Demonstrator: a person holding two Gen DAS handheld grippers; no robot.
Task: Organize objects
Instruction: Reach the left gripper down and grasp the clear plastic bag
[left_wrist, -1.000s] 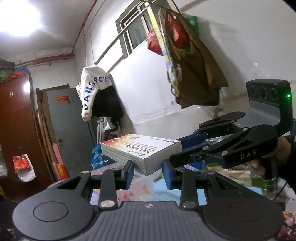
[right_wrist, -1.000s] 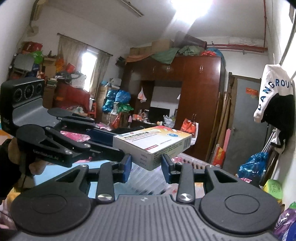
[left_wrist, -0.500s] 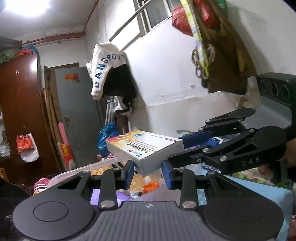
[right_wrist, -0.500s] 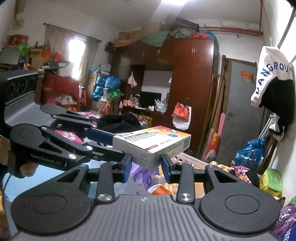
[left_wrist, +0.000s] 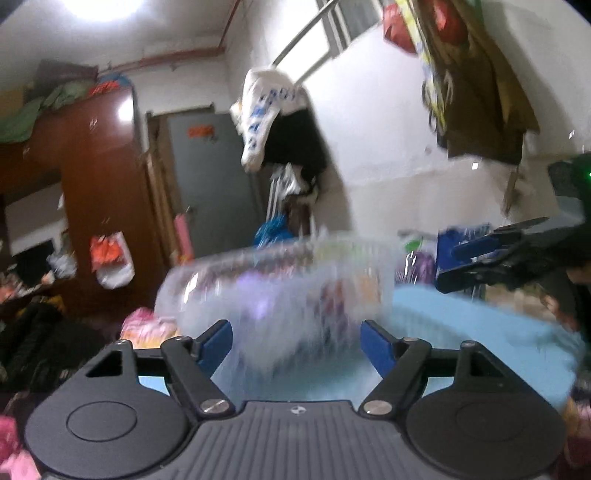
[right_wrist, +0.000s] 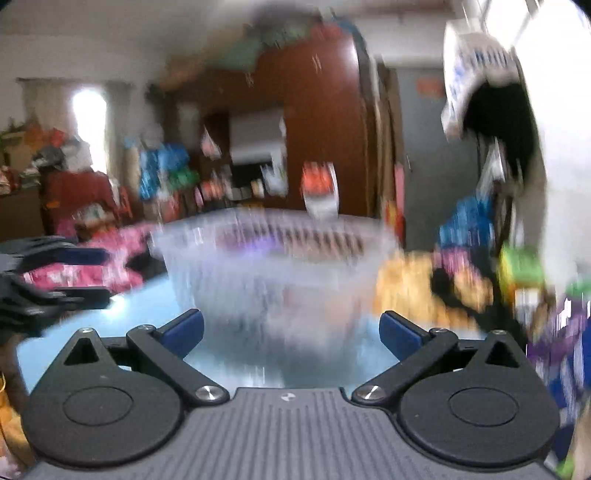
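Both views are motion-blurred. A clear plastic bin (left_wrist: 280, 280) with coloured items inside stands on a light blue table (left_wrist: 480, 325), straight ahead of both grippers; it also shows in the right wrist view (right_wrist: 273, 266). My left gripper (left_wrist: 296, 341) is open and empty, close in front of the bin. My right gripper (right_wrist: 291, 330) is open and empty too, at about the same distance. The medicine box is not visible in either view. The right gripper shows at the right edge of the left wrist view (left_wrist: 517, 254), and the left gripper at the left edge of the right wrist view (right_wrist: 48, 273).
A brown wardrobe (right_wrist: 325, 122) and a grey door (left_wrist: 210, 184) stand behind. Clothes hang from a rail on the white wall (left_wrist: 369, 147). Pink and orange bundles (right_wrist: 406, 291) lie around the table.
Both grippers have opened and let go of the medicine box, which is out of sight now. Both cameras have tilted down toward the clear bin and the blue table.
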